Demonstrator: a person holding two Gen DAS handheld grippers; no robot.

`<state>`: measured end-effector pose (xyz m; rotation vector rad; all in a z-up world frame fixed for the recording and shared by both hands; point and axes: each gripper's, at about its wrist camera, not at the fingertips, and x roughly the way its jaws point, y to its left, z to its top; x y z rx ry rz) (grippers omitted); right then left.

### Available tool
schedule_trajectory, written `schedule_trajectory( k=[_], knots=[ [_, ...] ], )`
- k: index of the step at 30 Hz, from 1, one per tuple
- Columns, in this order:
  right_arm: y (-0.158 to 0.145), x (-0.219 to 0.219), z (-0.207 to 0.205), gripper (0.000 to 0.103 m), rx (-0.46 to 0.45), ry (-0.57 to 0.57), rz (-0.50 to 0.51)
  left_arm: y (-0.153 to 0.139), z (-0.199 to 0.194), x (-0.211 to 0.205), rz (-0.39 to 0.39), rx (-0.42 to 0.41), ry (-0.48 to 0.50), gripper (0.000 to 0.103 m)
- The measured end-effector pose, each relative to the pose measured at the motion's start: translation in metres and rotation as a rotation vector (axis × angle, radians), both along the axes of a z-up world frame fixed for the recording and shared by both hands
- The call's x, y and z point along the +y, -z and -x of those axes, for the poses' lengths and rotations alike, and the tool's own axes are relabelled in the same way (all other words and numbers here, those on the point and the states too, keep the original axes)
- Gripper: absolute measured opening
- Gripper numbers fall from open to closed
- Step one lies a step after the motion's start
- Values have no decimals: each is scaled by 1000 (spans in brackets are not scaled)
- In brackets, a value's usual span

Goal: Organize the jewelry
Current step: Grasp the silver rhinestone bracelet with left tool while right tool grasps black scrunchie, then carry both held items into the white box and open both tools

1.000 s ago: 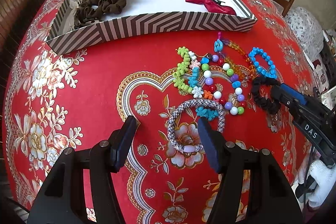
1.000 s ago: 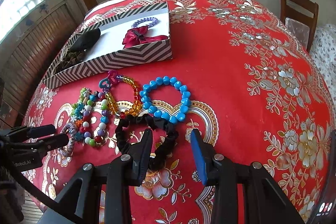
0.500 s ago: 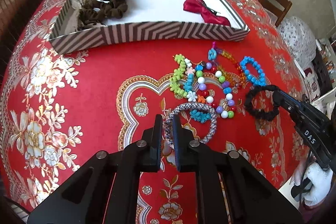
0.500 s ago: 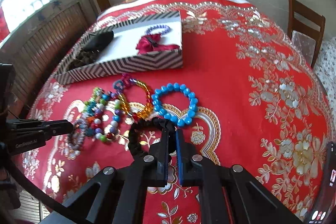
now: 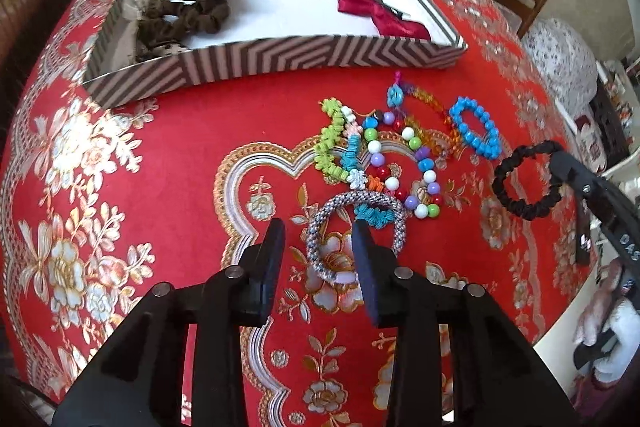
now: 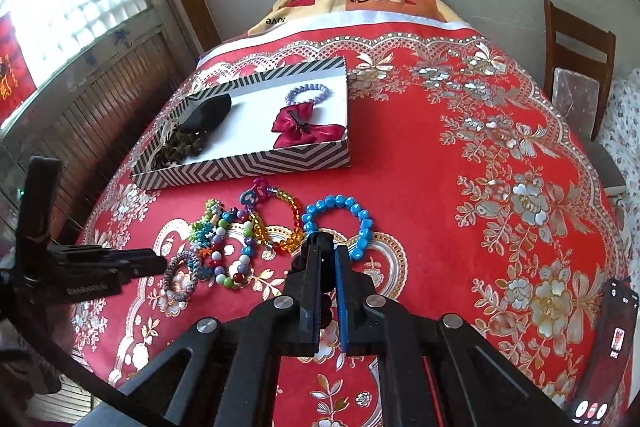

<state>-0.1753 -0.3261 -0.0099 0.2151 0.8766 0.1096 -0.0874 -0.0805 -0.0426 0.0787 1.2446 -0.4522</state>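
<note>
Bracelets [image 5: 404, 167] lay clustered on the red tablecloth [image 5: 160, 155] before the striped box [image 5: 280, 57]. Left gripper [image 5: 318, 235] stood open over the grey bracelet [image 5: 354, 239]; right gripper [image 6: 328, 253] pinched the black scrunchie [image 5: 526, 185].

Both wrist views face the box [image 5: 280, 59] — sharing the bracelets [image 6: 248, 239].

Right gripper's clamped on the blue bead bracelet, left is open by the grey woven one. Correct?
Not quite. The right gripper is clamped on the black scrunchie, lifted off the cloth in the left wrist view; the blue bead bracelet lies untouched. The left gripper is open by the grey woven bracelet.
</note>
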Motion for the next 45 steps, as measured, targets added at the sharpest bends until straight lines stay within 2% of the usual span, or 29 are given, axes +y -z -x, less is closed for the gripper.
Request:
schedule_trajectory(
  k=[4, 6, 8, 11, 15, 22, 29, 36, 45],
  knots=[
    [1, 3, 2, 6, 2, -9, -8, 7, -2, -14, -35, -20, 55, 33],
    [0, 5, 3, 6, 1, -12, -10, 9, -2, -18, -49, -35, 85, 13],
    [-1, 6, 4, 6, -3, -11, -15, 9, -3, -16, -40, -31, 84, 7],
    [-5, 5, 5, 6, -13, -9, -22, 7, -5, -8, -10, -1, 63, 6],
    [-17, 6, 6, 6, -35, -12, -24, -8, 0, 3, 21, -15, 47, 6],
    [-38, 13, -2, 5, -73, -35, -20, -49, -2, 17, 72, -80, 6, 6],
    [-50, 22, -21, 6, -97, -70, -23, -74, -28, 16, 72, -144, -49, 6],
    [-57, 27, -59, 6, -99, -107, -21, -81, -66, 12, 55, -173, -114, 6],
    [-58, 34, -135, 6, -77, -181, -24, -67, -130, 0, 20, -150, -195, 6]
  ],
)
